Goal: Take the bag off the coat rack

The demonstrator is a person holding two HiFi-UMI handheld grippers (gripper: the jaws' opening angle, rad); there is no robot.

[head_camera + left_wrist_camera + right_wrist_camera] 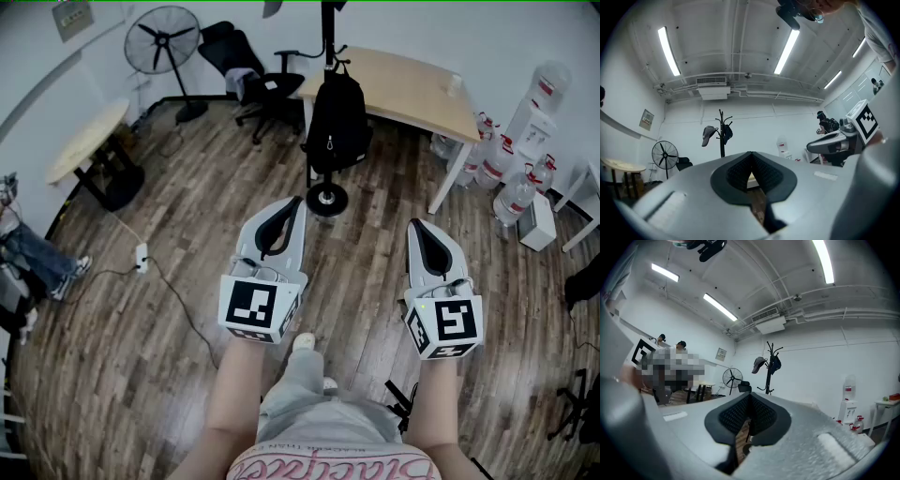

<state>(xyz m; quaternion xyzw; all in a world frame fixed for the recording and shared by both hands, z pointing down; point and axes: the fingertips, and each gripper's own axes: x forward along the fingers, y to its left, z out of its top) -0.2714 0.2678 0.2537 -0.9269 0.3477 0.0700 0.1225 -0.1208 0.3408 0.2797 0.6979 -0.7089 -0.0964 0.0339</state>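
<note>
A black backpack (337, 122) hangs on the black coat rack (326, 56), whose round base (326, 199) stands on the wooden floor ahead of me. My left gripper (292, 204) is shut and empty, its tips just short of the base. My right gripper (417, 225) is also shut and empty, further right and nearer to me. In the left gripper view the rack's top (723, 133) carries a grey cap (709, 135) above the shut left gripper (751, 159); the backpack is hidden there. The right gripper view shows the rack (769, 369) above the shut right gripper (750, 401).
A wooden desk (412, 84) stands right behind the rack, with an office chair (253, 75) and a floor fan (164, 42) to its left. Water bottles (511, 178) crowd the right. A round table (84, 141), a cable with a power strip (142, 255) and a seated person's legs (37, 258) are at the left.
</note>
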